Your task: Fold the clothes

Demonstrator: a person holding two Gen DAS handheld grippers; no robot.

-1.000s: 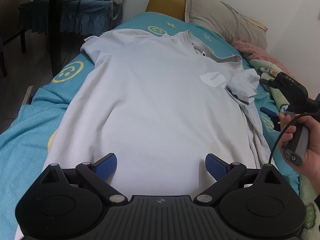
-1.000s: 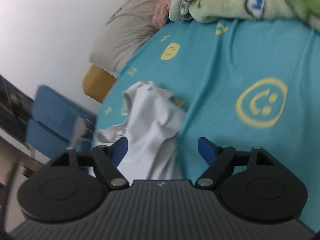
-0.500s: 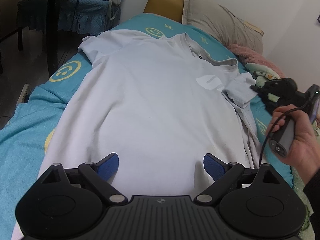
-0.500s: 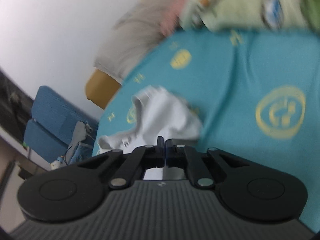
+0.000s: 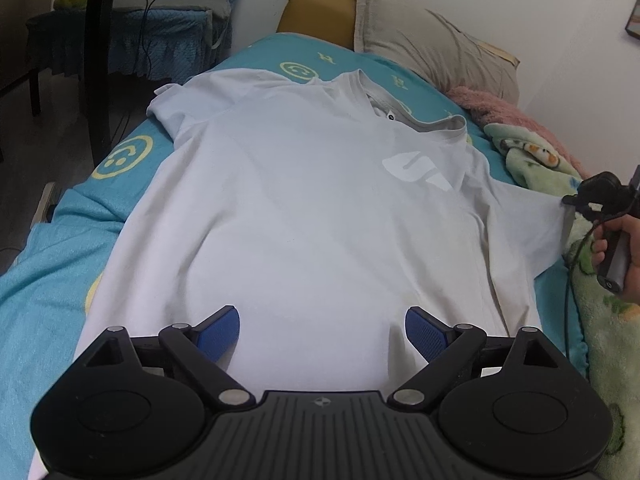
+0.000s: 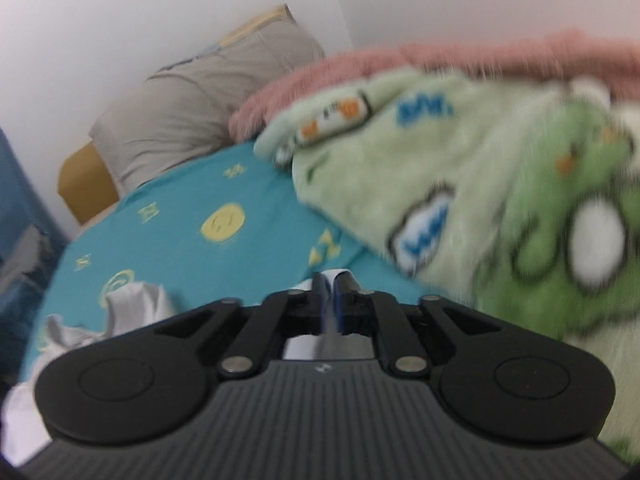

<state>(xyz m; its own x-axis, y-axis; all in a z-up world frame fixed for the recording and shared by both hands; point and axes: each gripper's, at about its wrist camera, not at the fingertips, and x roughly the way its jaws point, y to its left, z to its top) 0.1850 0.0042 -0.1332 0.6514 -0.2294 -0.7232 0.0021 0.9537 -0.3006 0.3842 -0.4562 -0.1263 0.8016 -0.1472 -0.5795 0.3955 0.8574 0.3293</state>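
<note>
The white T-shirt [image 5: 304,208] lies front up on the teal bed [image 5: 48,264], collar far, hem near. The right hand-held gripper [image 5: 570,201] is clamped on the right sleeve [image 5: 532,232], holding it stretched out toward the green blanket [image 5: 600,344]. The left hand-held gripper [image 5: 322,330] hovers wide apart over the hem, holding nothing. The step looks like spreading the sleeve flat; done well, the pull stays low and level, easing wrinkles without dragging the body sideways.
</note>
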